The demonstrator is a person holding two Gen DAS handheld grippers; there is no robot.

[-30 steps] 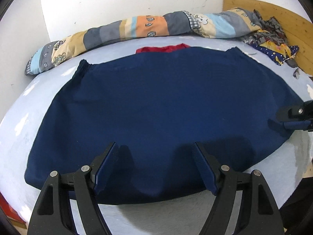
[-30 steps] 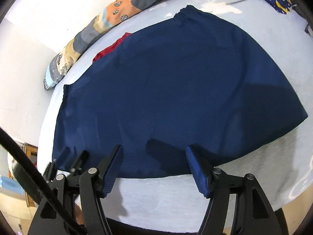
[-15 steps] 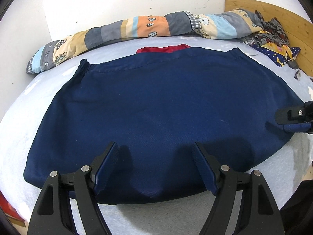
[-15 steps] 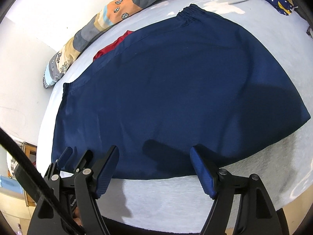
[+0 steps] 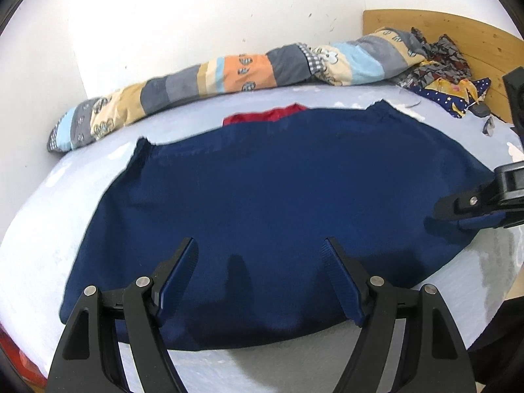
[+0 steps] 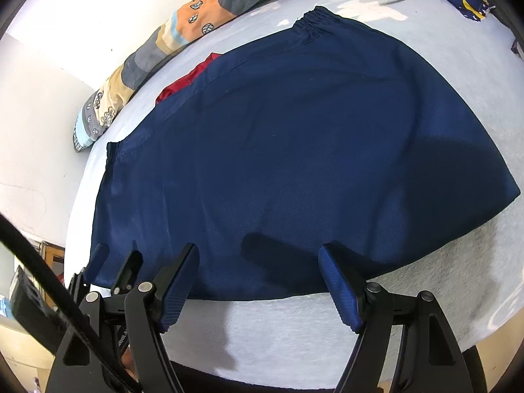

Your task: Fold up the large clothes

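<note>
A large navy blue garment (image 5: pixel 278 190) lies spread flat on the pale blue bed sheet (image 5: pixel 32 229), its gathered elastic edge (image 6: pixel 314 16) on the far side. My left gripper (image 5: pixel 259 242) hovers open over the garment's near hem, with nothing between its fingers. My right gripper (image 6: pixel 260 249) also stands open above the near hem of the garment (image 6: pixel 294 137), holding nothing. In the left wrist view the right gripper (image 5: pixel 471 209) shows at the garment's right end. In the right wrist view the left gripper (image 6: pixel 114 262) shows at its left corner.
A red cloth (image 5: pixel 265 116) peeks out from under the garment's far edge. A rolled patchwork quilt (image 5: pixel 229 75) lies along the white wall. A heap of patterned clothes (image 5: pixel 452 78) sits by the wooden headboard (image 5: pixel 458 32). The bed's near edge runs just below the grippers.
My left gripper has lifted and drawn back a little from the garment. The right gripper's jaws have spread slightly wider. The garment has stayed flat.
</note>
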